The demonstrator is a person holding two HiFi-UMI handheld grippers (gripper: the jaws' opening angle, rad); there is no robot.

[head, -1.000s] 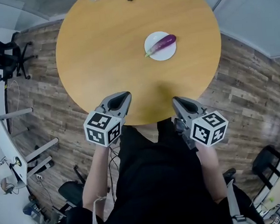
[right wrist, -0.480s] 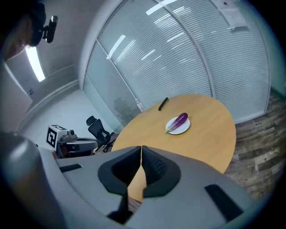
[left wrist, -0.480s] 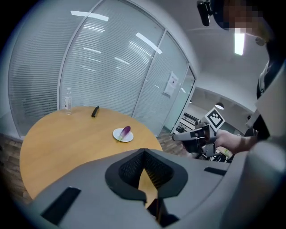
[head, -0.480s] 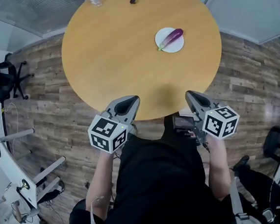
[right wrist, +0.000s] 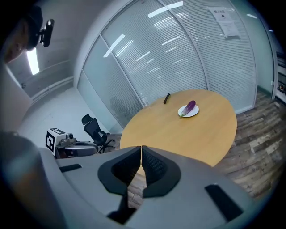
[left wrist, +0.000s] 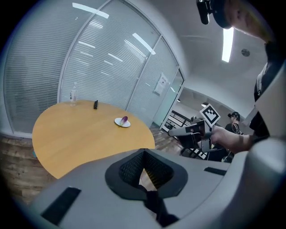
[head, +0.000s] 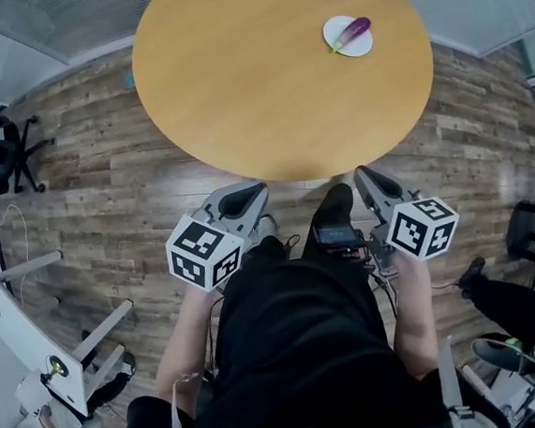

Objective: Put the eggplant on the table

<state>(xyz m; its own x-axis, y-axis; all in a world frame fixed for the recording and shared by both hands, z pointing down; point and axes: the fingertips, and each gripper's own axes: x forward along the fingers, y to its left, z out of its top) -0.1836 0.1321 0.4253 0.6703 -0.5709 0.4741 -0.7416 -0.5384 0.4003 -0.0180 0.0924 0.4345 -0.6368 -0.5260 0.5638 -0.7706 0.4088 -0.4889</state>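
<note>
Eggplant lies on a white plate at the far right of the round surface, untouched, so the task has not begun. Left gripper and right gripper hover short of the near edge, jaws pressed together, empty; reach, grasp and placing all remain.

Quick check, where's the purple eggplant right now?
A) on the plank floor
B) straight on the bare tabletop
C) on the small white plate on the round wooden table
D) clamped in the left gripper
C: in the head view the purple eggplant lies across the small white plate, which sits near the far right edge of the round wooden table.
</note>
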